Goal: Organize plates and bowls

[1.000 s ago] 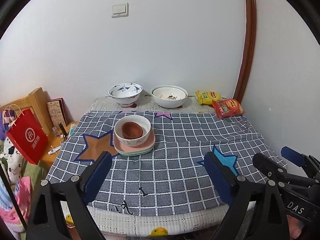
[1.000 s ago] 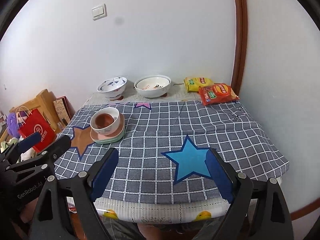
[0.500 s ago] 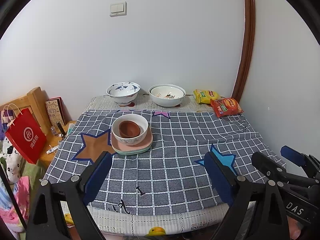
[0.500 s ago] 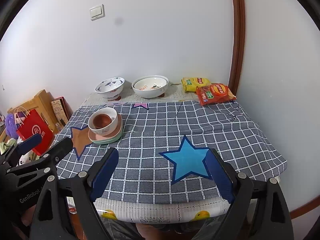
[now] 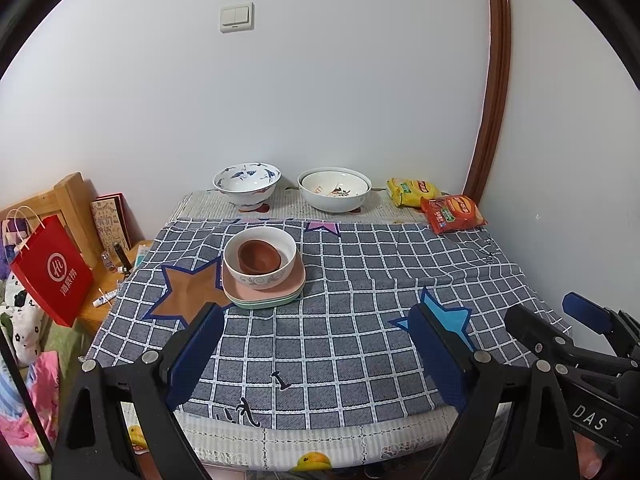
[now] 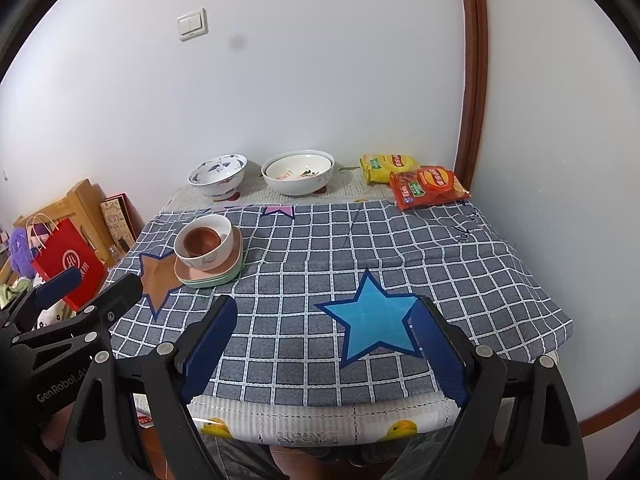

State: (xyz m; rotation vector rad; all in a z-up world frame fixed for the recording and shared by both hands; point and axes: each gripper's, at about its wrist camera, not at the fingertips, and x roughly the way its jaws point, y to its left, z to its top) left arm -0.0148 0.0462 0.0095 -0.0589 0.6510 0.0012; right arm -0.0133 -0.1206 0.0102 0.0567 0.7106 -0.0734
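A: Both claws gape, nothing between the pads: left claw (image 5: 316, 344), right claw (image 6: 324, 344), low in frame at the bench (image 6: 460, 280) edge.

B: The stack sits left of centre: brown bowl (image 5: 259, 257) in white bowl (image 5: 260, 258) on pink plate (image 5: 294, 280).

A: Blue-patterned bowl (image 5: 246, 184) and large white bowl (image 5: 334, 190) sit loose, upper centre. We'd nest those next.

B: Grip one rim wall, lift straight, avoid the chip bags (image 5: 454, 213).

Small bowl (image 5: 258, 257) in bowl (image 5: 260, 258) on plates (image 5: 264, 290); 2 bowls (image 5: 247, 186) behind.
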